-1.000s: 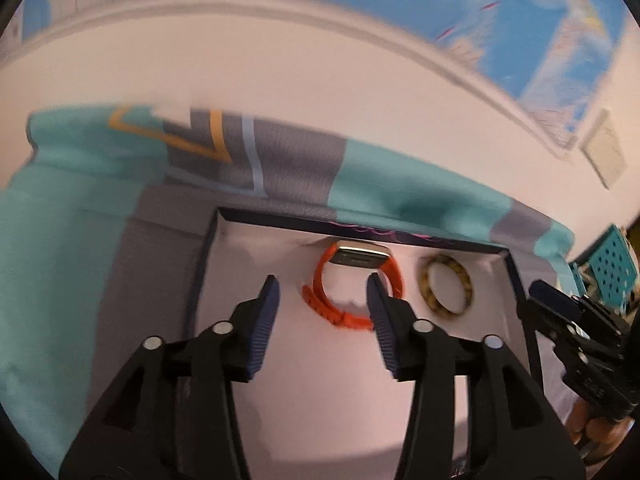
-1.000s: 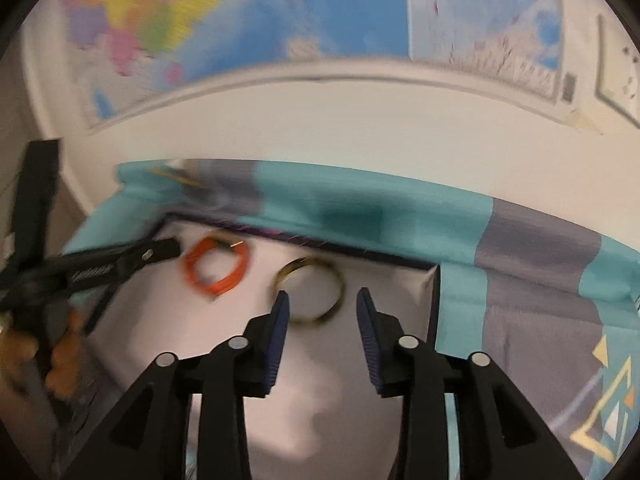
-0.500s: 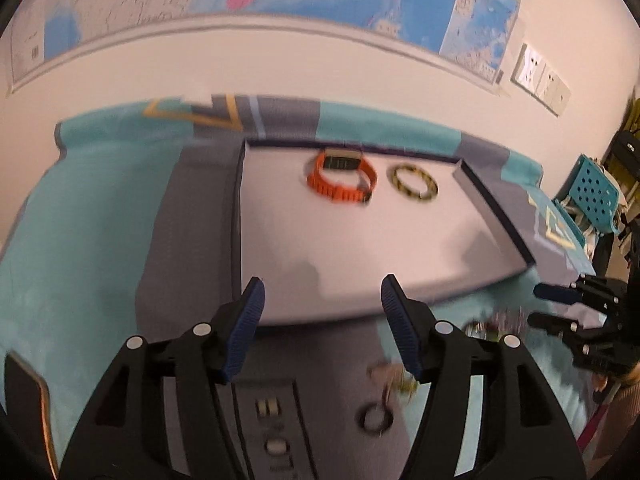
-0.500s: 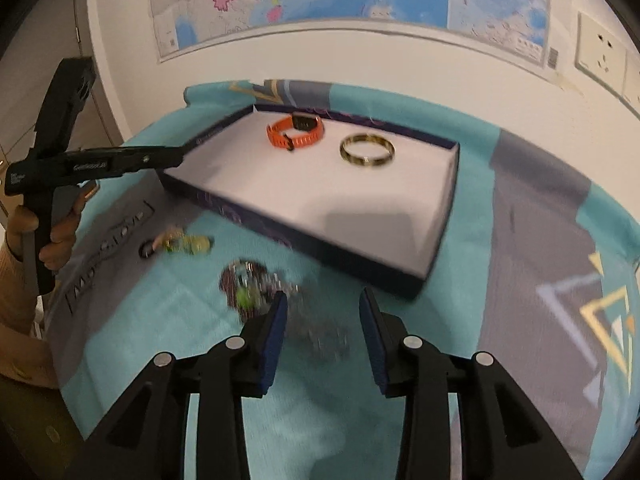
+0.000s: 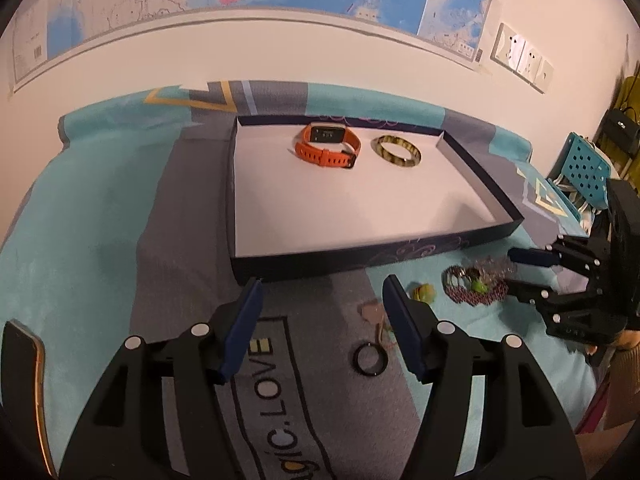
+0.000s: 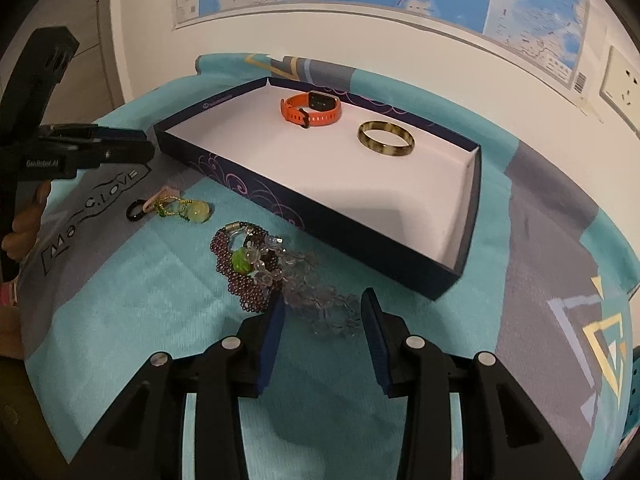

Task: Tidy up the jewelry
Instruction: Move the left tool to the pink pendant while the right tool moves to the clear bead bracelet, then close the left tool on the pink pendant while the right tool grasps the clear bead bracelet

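A dark blue box [image 5: 372, 252] [image 6: 320, 216] with a white floor holds an orange watch [image 5: 329, 146] [image 6: 312, 109] and a mottled bangle [image 5: 396, 152] [image 6: 386, 139]. On the cloth in front lie a black ring [image 5: 371, 360] [image 6: 136, 210], a green-yellow charm [image 6: 188, 210] [image 5: 424, 292], a purple bead bracelet [image 6: 240, 264] [image 5: 468, 284] and a clear bead bracelet [image 6: 320, 300]. My left gripper [image 5: 322, 320] is open and empty, just left of the ring. My right gripper [image 6: 323, 320] [image 5: 516, 268] is open, its jaws either side of the clear beads.
A teal and grey patterned cloth [image 6: 140, 320] covers the table, which ends at a white wall with a map. A blue perforated basket [image 5: 584, 168] stands off the table's right end. A dark object [image 5: 24, 364] lies at the left edge.
Both grippers have pulled back out of the box and come down over the cloth in front of it. The right gripper has come closer to the bead bracelets.
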Demonstrator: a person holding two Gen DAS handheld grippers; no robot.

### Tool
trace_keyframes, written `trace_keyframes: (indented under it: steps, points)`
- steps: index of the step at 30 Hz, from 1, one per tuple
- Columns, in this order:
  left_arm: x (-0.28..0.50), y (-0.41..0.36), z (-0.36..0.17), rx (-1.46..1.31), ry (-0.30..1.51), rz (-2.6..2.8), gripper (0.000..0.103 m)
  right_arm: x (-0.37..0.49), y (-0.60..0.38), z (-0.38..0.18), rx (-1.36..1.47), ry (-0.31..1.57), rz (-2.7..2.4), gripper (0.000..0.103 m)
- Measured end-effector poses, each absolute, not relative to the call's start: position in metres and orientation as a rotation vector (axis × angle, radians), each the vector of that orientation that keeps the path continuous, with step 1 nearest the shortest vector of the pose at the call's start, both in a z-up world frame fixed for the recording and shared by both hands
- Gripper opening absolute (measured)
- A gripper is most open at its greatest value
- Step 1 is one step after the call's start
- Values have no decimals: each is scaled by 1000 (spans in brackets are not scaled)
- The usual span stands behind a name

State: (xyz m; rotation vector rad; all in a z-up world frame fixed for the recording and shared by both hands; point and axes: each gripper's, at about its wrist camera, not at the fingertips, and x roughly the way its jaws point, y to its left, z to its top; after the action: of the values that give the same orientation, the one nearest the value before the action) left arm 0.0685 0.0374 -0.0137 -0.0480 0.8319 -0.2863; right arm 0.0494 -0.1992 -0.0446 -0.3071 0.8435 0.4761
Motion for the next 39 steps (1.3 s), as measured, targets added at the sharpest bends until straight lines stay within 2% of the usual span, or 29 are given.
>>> trace_keyframes:
  steps: [8,11,13,24,26,28,32,34,37,39]
  points:
    - [62,36,-23,-21,858,-310,62,55,-191,-46,-332,838,520,37]
    - [60,37,-24,-20,861,-315,62,56,-193,-45,-305,854,542,29]
    - [59,38,-25,-21,863,-317,62,54,-194,-45,-306,857,545,20]
    - [44,27,-30,33,866,-378,62,39,-214,-42,-192,905,546,18]
    - [42,22,-30,59,862,-383,62,37,-218,-41,-177,910,534,20]
    - [43,16,-30,78,857,-404,60,37,-221,-41,-169,907,523,26]
    - [48,1,-32,136,860,-425,49,38,-214,-38,-187,875,527,27]
    - [51,-3,-36,152,873,-437,42,39,-207,-37,-211,858,541,34]
    - [53,-6,-37,166,873,-446,35,44,-199,-39,-238,850,554,37]
    - [54,-7,-36,166,877,-466,22,48,-195,-41,-250,855,566,37]
